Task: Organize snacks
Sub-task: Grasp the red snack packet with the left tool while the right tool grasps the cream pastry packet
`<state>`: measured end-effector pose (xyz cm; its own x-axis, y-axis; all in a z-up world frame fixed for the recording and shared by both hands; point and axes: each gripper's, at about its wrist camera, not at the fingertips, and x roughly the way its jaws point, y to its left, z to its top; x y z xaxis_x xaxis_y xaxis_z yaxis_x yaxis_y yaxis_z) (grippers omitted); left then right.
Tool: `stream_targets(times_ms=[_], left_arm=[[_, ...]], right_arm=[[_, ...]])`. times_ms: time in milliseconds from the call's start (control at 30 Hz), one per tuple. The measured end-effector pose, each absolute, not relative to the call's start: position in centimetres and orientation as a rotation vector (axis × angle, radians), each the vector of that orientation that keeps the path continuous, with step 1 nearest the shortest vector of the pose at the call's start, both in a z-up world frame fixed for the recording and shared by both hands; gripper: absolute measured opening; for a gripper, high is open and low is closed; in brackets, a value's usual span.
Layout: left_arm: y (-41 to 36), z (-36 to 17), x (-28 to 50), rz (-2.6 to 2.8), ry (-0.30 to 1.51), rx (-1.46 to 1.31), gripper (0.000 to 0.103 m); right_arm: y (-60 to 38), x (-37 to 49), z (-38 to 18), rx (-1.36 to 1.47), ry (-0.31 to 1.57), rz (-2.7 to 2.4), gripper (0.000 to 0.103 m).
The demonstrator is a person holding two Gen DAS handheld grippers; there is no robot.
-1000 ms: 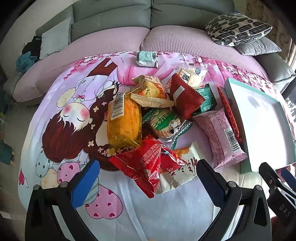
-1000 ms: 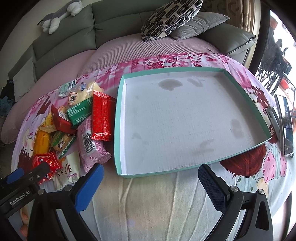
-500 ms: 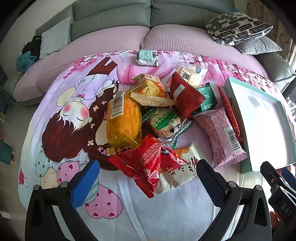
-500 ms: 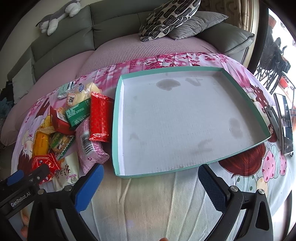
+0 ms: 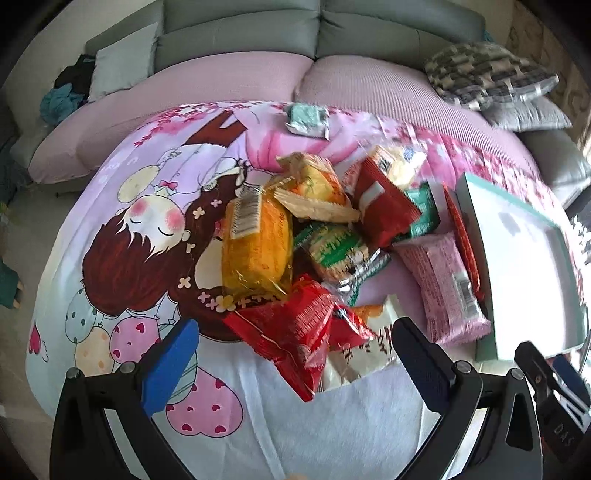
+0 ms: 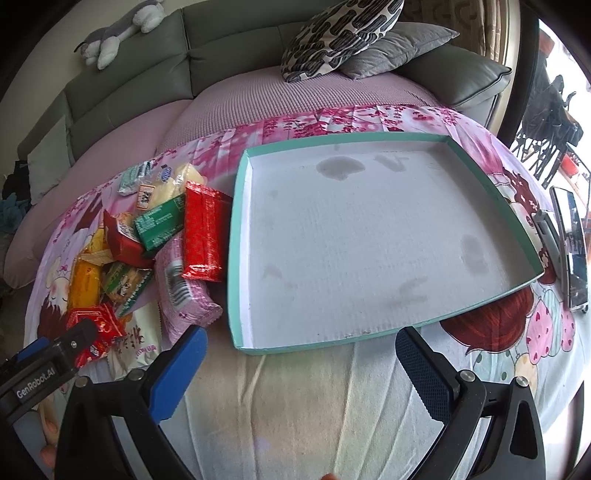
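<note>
A pile of snack packets lies on a cartoon-print cloth: a yellow packet, a red crinkled bag, a green-white packet, a dark red bag, a pink packet. A shallow teal-rimmed white tray sits right of the pile, with nothing in it. My left gripper is open and empty just in front of the red bag. My right gripper is open and empty before the tray's near edge. The pile also shows in the right wrist view, with a red packet beside the tray.
A grey sofa with a pink cover lies behind the cloth. Patterned and grey cushions rest at the back right. A phone lies right of the tray. A small green packet lies apart at the far edge.
Both grippers have shifted slightly; the left wrist view is blurred by motion and the pile sits a little closer. Nothing was taken hold of.
</note>
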<state>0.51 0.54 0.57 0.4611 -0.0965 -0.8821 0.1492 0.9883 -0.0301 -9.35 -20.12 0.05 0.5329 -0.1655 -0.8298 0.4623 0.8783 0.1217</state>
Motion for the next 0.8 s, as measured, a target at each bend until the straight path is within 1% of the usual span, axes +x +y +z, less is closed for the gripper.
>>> stream_targets(times_ms=[200,433,633,667,700,767,800], left_arm=[[2.9,1.0,1.3,-0.101,1.067,-0.021,0.103],[4.5,-0.1,2.4,-0.098,1.154,-0.070,0.103],[3.2,-0.9,2.7,-0.172,1.205,-0.085,0.102],[3.1,-1.0,2.8,-0.181,1.214,-0.098,0.097],[3.0,-1.1,2.9,-0.186,1.222,-0.106,0.087],[2.8,-1.4,3.1,-0.200,1.239,-0.119,0.076],[2.7,-1.5,3.1,-0.203,1.240,-0.120,0.075]], right_arm=[[-18.8,-8.5,1.2,0.381,0.889,-0.276,0.103],[-15.3,-6.5,1.6,0.269,0.931,-0.199,0.103],[-12.2,-5.0,-0.4,0.199,1.026,-0.143,0.103],[-12.2,-5.0,-0.7,0.194,1.037,-0.144,0.103],[-12.1,-5.0,-0.9,0.194,1.044,-0.145,0.103],[-12.1,-4.9,-1.1,0.195,1.050,-0.147,0.103],[-12.2,-5.0,-1.1,0.198,1.050,-0.147,0.103]])
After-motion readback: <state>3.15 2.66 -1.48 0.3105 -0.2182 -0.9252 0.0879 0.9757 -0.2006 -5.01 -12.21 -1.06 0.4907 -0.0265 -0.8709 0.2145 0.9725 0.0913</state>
